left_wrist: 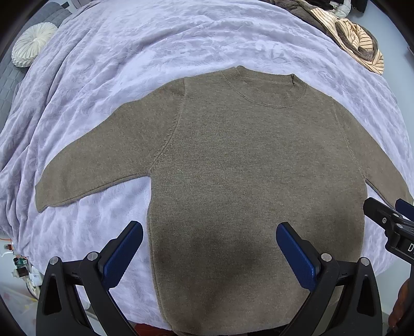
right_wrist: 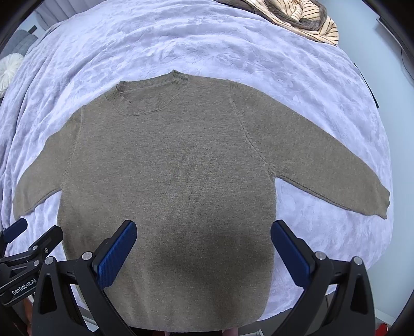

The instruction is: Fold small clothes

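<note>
the brown knit sweater [left_wrist: 233,181] lies flat and face up on the lavender blanket [left_wrist: 129,64], neckline away from both grippers, hem nearest them. both sleeves are spread out to the sides and no part of the body is turned over, so by the look of it no fold has been made yet; the garment is only laid out and smoothed.

the left gripper [left_wrist: 209,253] hangs above the lower left part of the body, jaws wide apart and holding nothing. its left finger is over the blanket just outside the side seam, its right finger over the knit. the right gripper [right_wrist: 204,250] hangs above the lower right part, also spread wide and empty, with the sweater's right edge just inside its right finger.

everything is left: sleeves in, sides over, then hem to neck. a heap of striped clothes [right_wrist: 305,18] waits far ahead and to the right, apparently unfolded.
</note>
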Available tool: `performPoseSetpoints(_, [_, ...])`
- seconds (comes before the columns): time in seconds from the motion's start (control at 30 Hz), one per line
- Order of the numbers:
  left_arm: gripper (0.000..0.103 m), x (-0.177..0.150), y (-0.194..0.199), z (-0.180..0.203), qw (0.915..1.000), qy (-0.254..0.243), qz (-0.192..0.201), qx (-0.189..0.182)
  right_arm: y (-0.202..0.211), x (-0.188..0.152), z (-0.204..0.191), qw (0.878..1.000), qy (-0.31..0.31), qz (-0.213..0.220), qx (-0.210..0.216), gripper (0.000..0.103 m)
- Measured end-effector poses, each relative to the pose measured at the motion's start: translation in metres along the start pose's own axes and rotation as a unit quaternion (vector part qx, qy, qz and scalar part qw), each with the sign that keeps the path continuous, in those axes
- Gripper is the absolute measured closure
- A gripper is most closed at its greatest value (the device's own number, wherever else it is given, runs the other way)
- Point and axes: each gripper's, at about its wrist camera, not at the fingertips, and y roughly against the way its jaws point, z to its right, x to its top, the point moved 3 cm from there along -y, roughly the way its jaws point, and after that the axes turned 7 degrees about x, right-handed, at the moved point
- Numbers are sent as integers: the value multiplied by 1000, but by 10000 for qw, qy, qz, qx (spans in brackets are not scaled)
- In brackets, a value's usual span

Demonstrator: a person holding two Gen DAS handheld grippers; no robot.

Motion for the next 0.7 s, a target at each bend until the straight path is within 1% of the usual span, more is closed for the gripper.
performPoseSetpoints(0.7, [0, 1, -3, 0, 10000, 20, -32, 65, -3, 0, -4, 10000, 41, -61, 45, 0])
